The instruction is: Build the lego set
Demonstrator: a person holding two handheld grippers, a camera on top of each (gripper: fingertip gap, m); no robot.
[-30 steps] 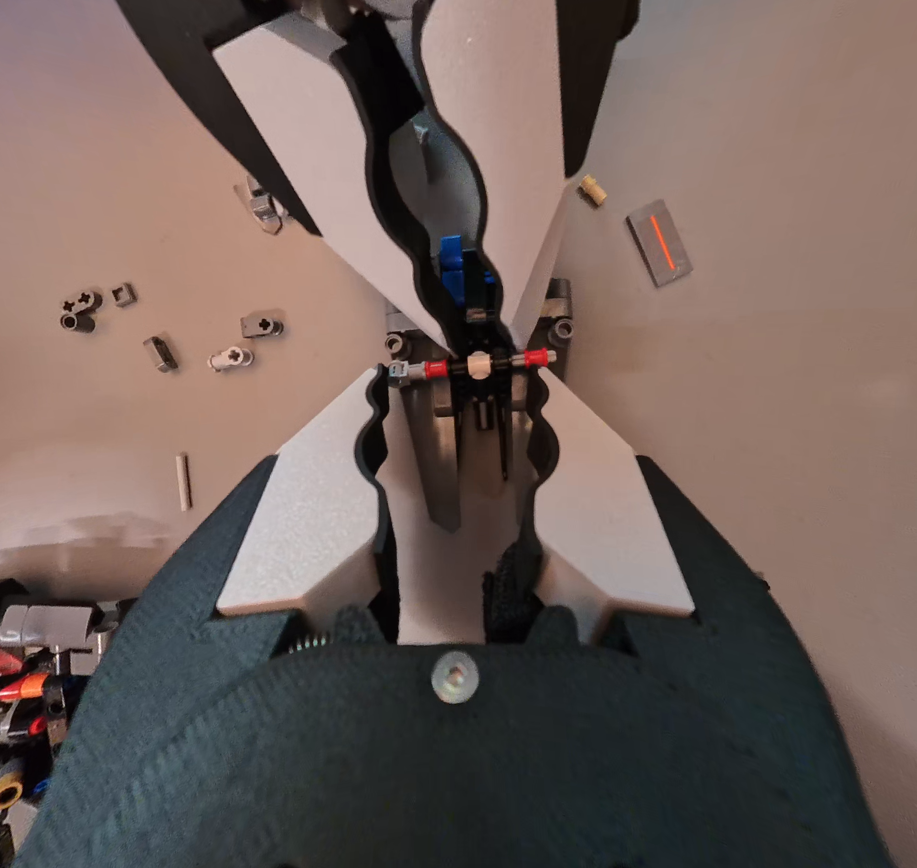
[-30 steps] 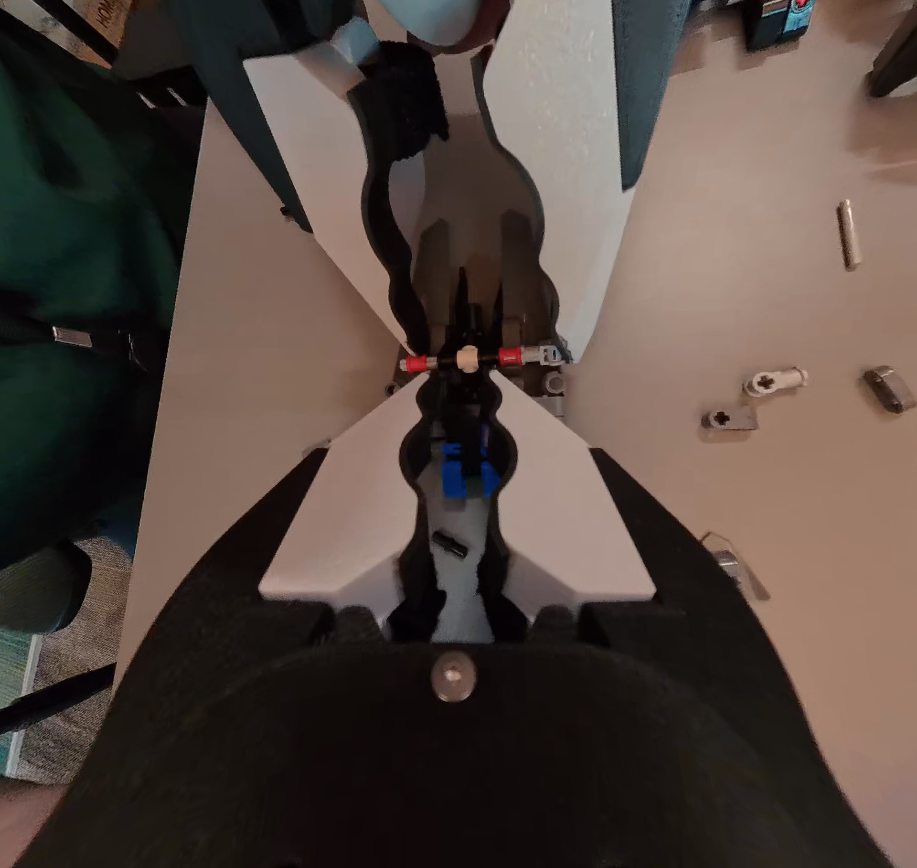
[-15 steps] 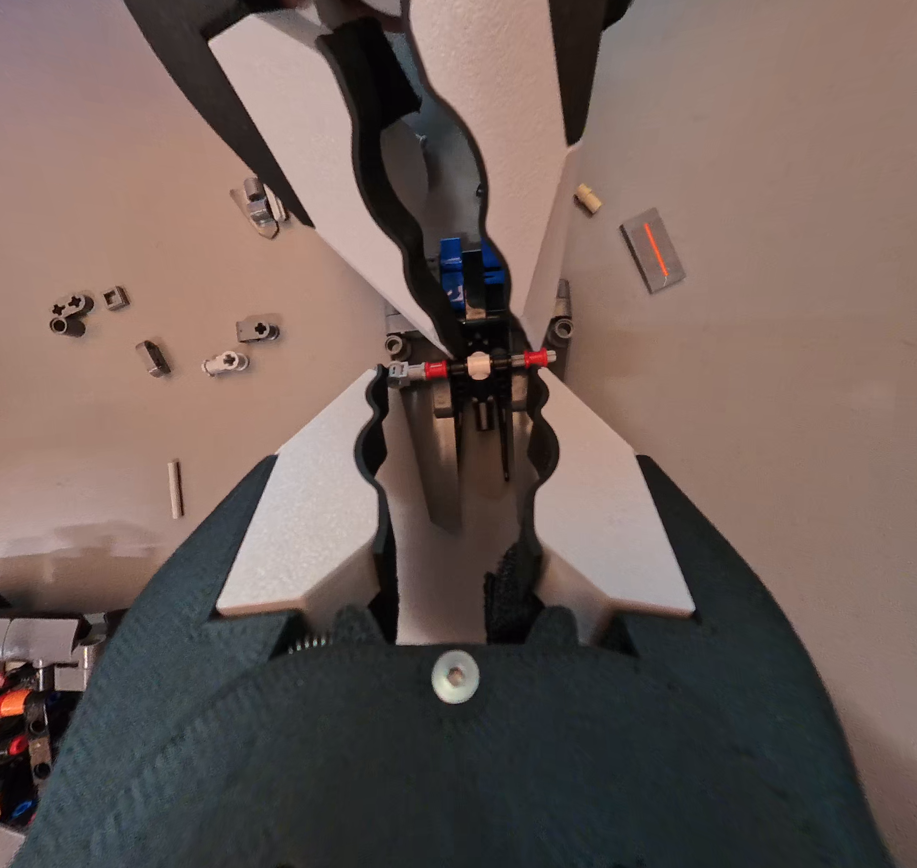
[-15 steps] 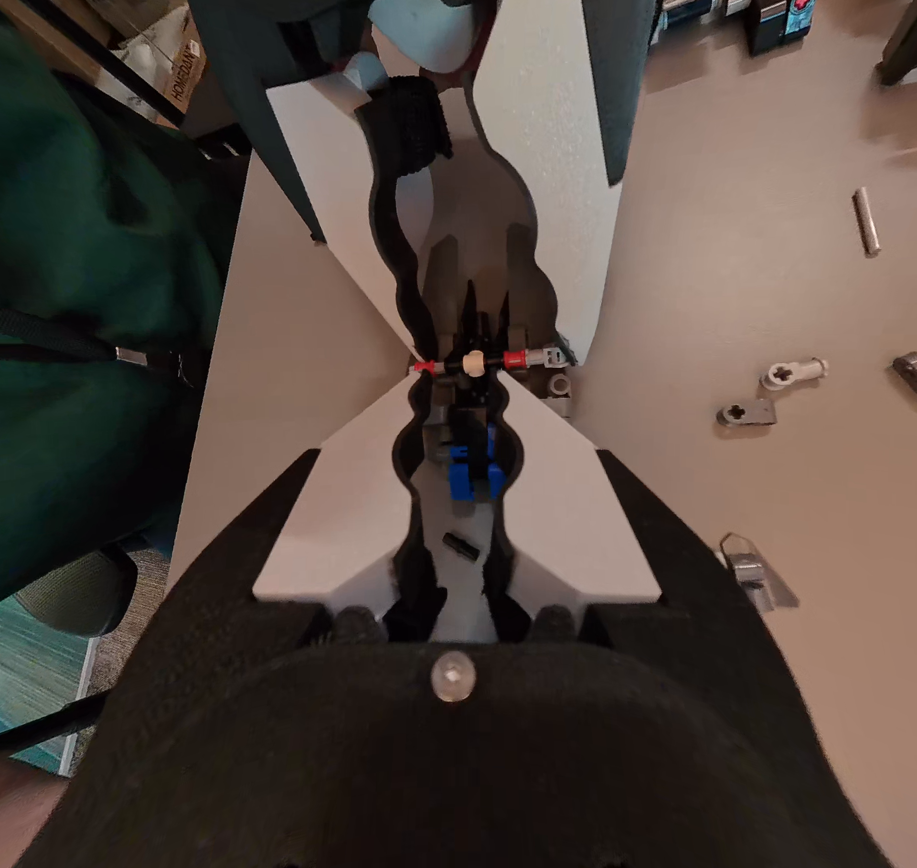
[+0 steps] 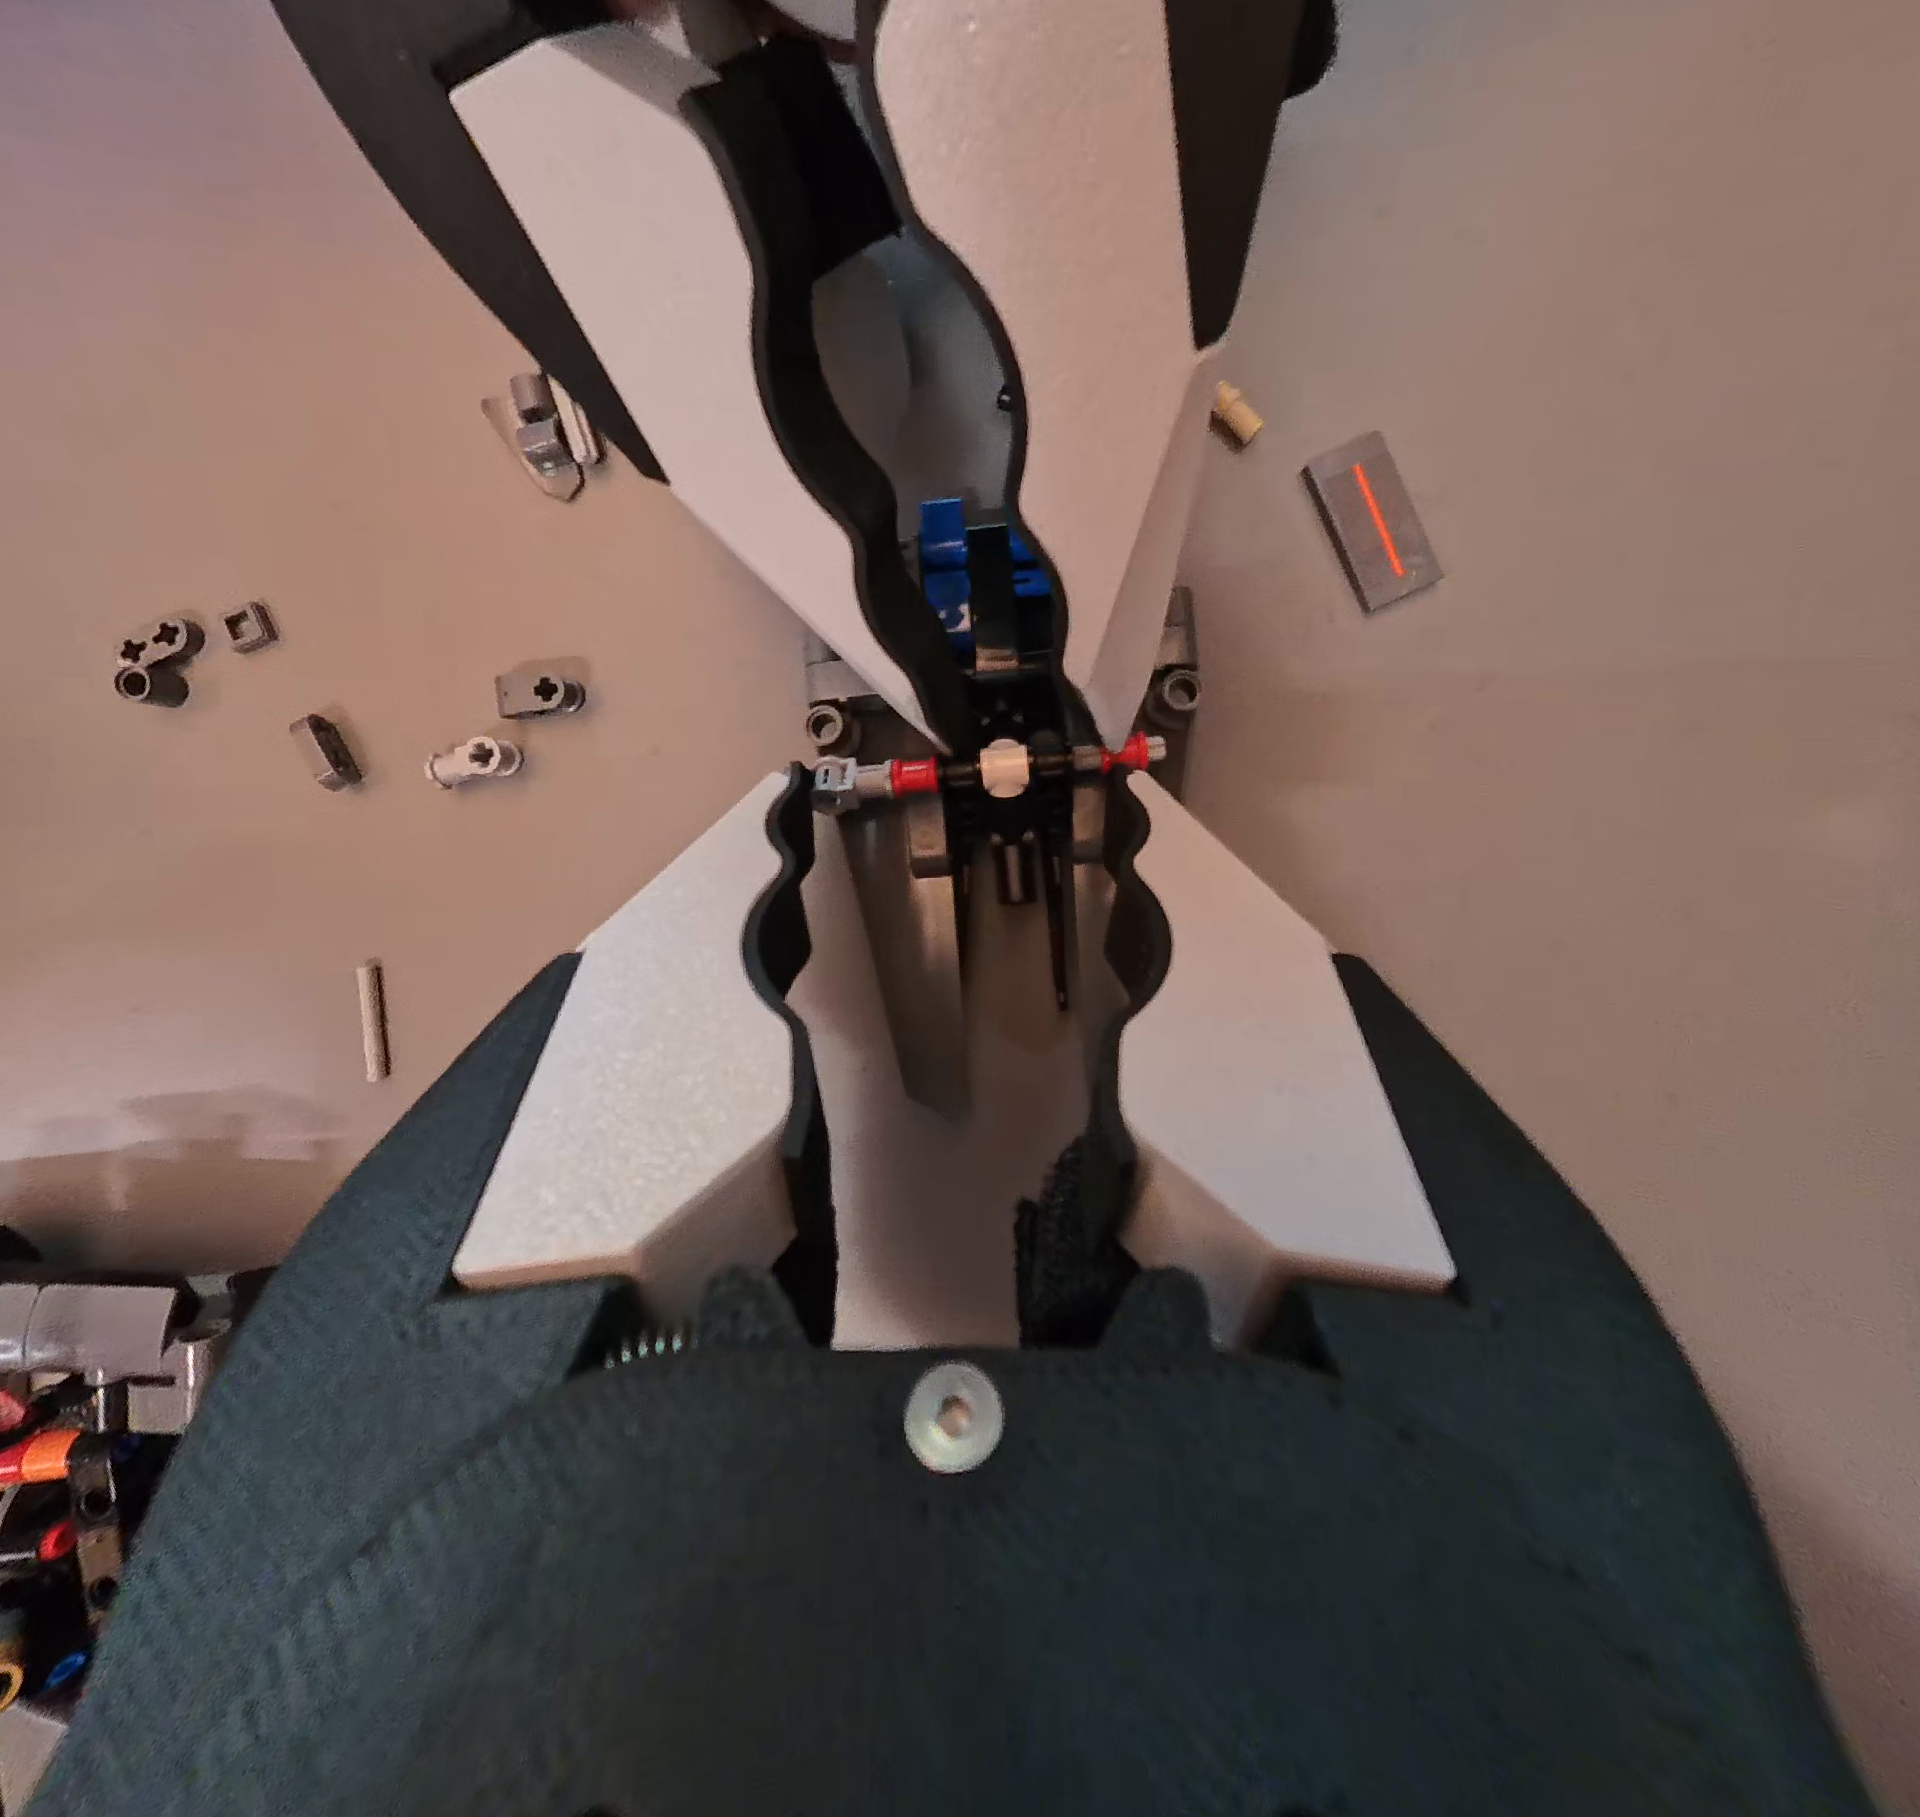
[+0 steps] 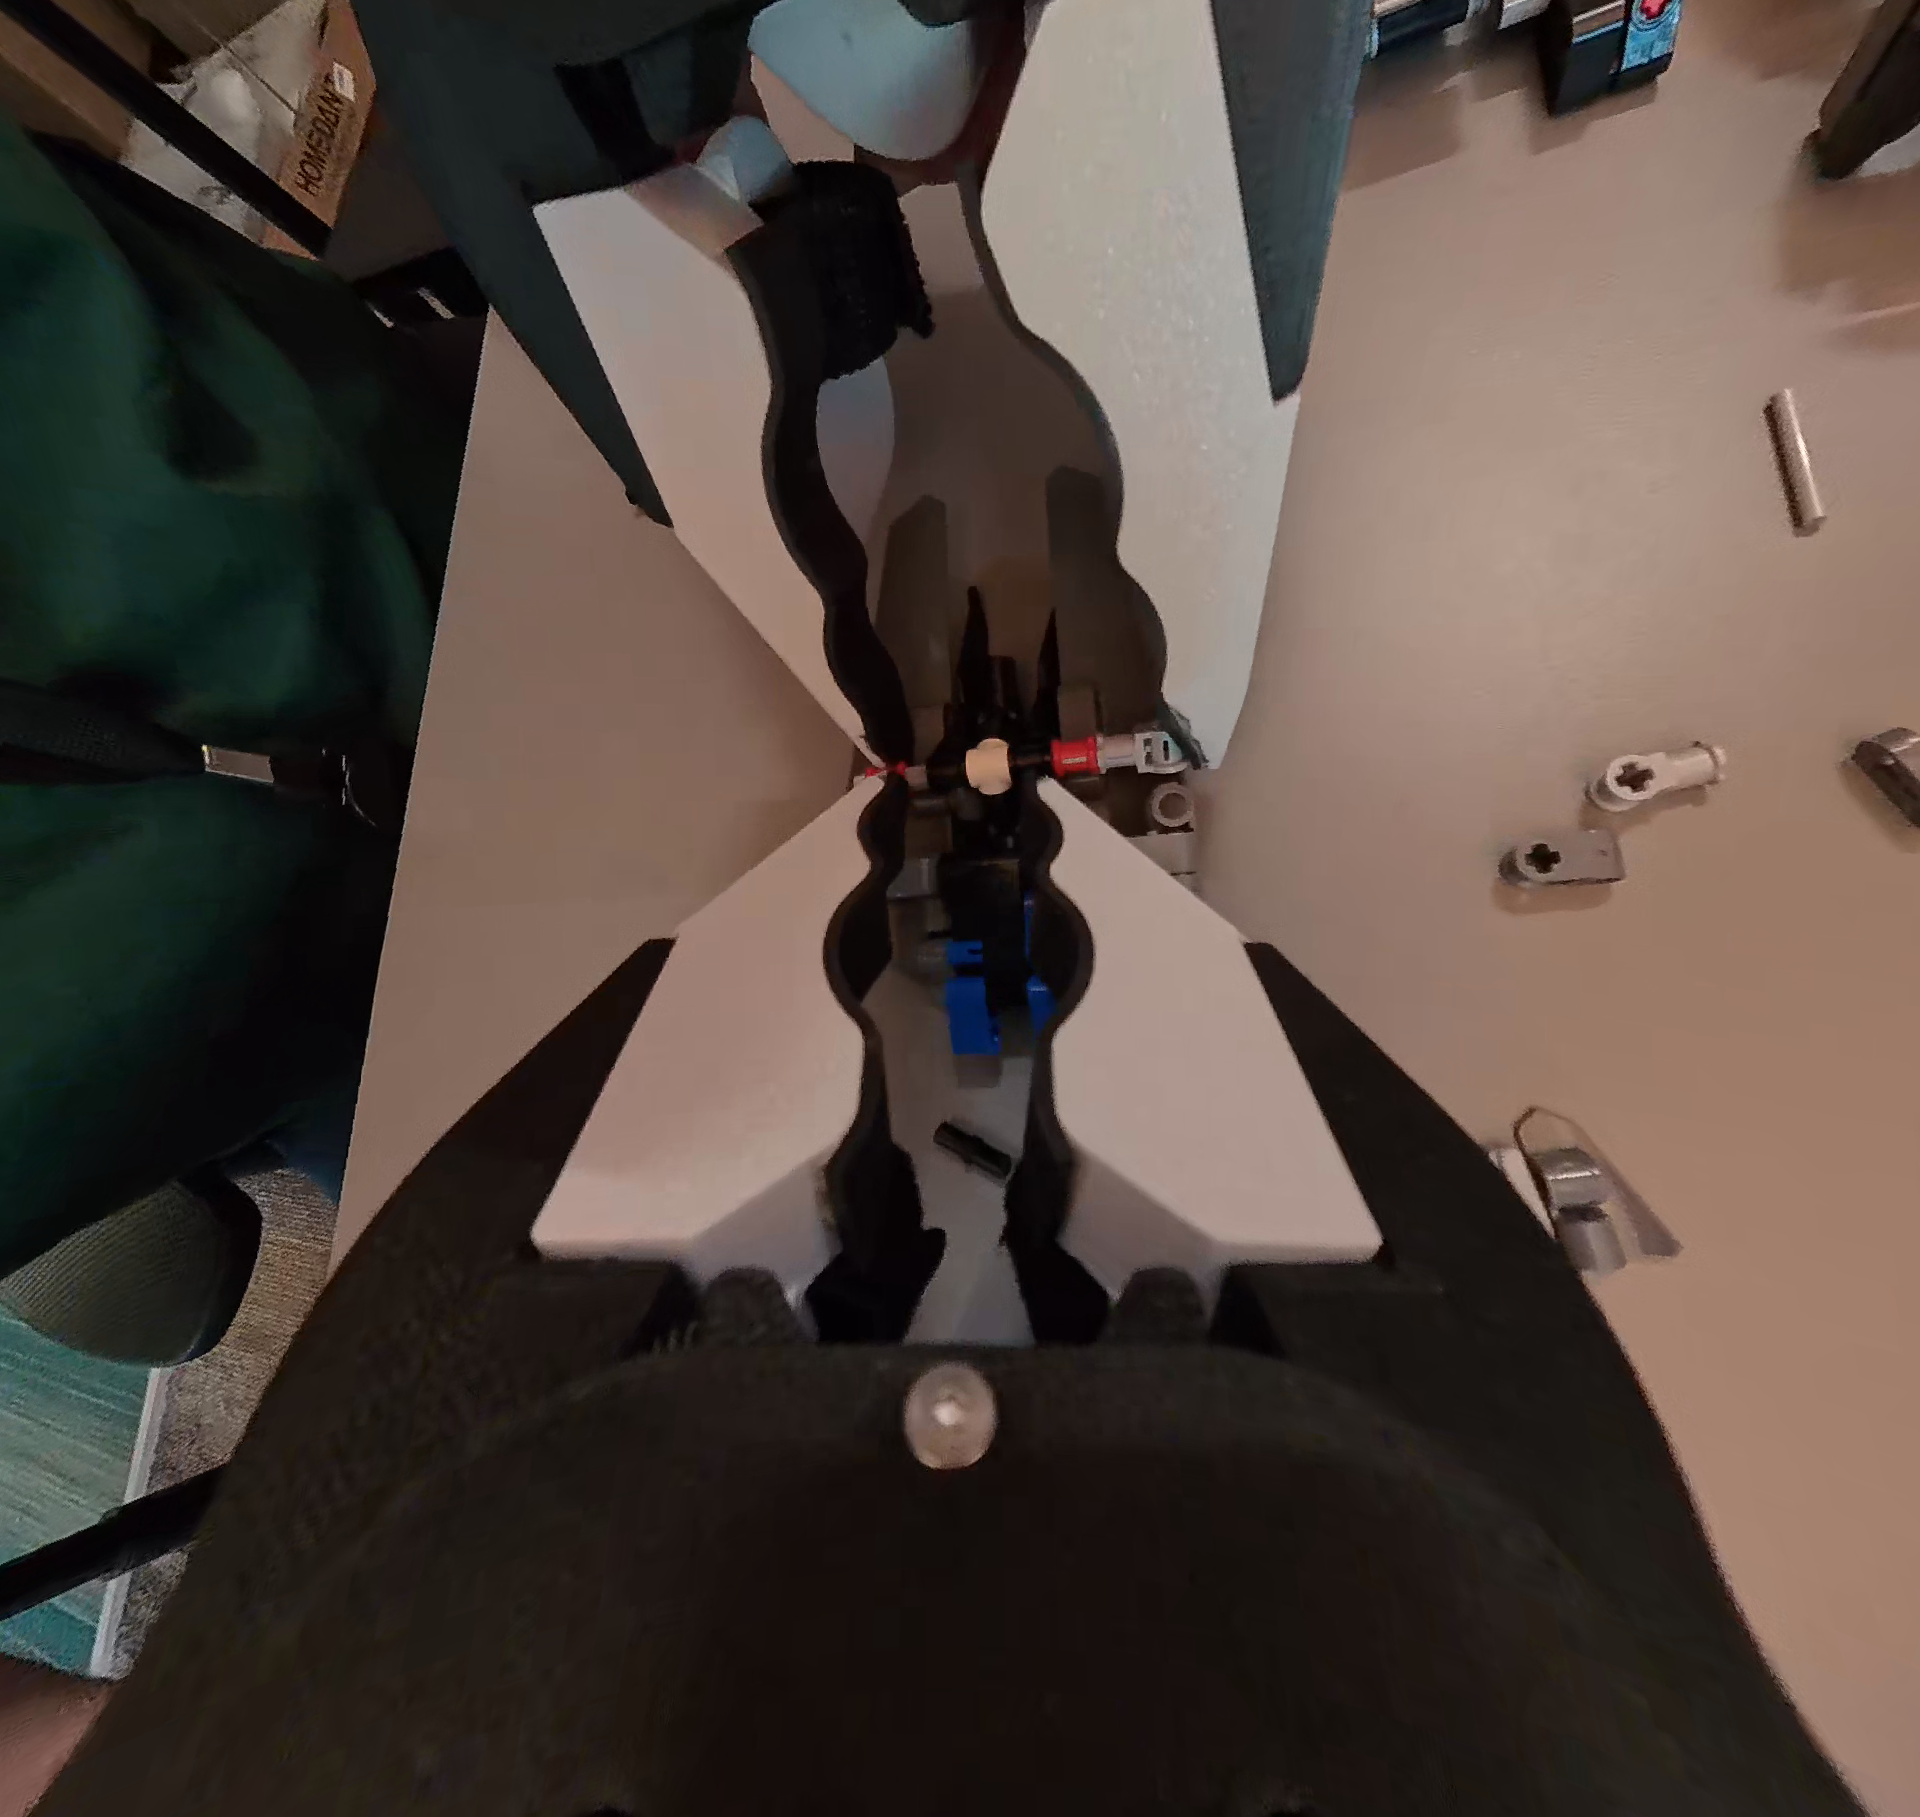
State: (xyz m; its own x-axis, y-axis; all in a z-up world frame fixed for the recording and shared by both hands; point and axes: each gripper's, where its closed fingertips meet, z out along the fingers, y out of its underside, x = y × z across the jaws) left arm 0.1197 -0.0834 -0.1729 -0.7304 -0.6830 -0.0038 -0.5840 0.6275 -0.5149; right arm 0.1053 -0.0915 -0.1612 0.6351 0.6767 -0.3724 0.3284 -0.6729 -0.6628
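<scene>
A small lego assembly (image 5: 1003,765) has a black frame, a black axle with red bushes and a cream hub, grey wing panels and a blue brick (image 5: 951,552). It is held just above the beige table between two facing grippers. My left gripper (image 5: 961,791), dark teal, is shut on it at the axle ends. My right gripper (image 6: 961,817), black, is shut on the assembly's (image 6: 985,765) black frame by the blue brick (image 6: 971,1019). It enters the left wrist view (image 5: 1018,718) from the top. A small black pin (image 6: 971,1149) lies under the right fingers.
Loose grey connectors (image 5: 540,692), a grey axle (image 5: 371,1019), a tan pin (image 5: 1236,411) and a grey tile with an orange stripe (image 5: 1371,536) lie on the table. A parts pile (image 5: 62,1455) sits lower left. The table edge (image 6: 416,832) and a person in green (image 6: 156,624) are left. Only a small space, under 4 cm, lies between the two pairs of fingers. From either gripper's tips it is about 7 centimetres to the small black pin (image 6: 971,1149).
The right gripper has tilted and shifted relative to the assembly. In its view one red bush is now almost hidden behind a fingertip. The assembly stays fixed in the left gripper.
</scene>
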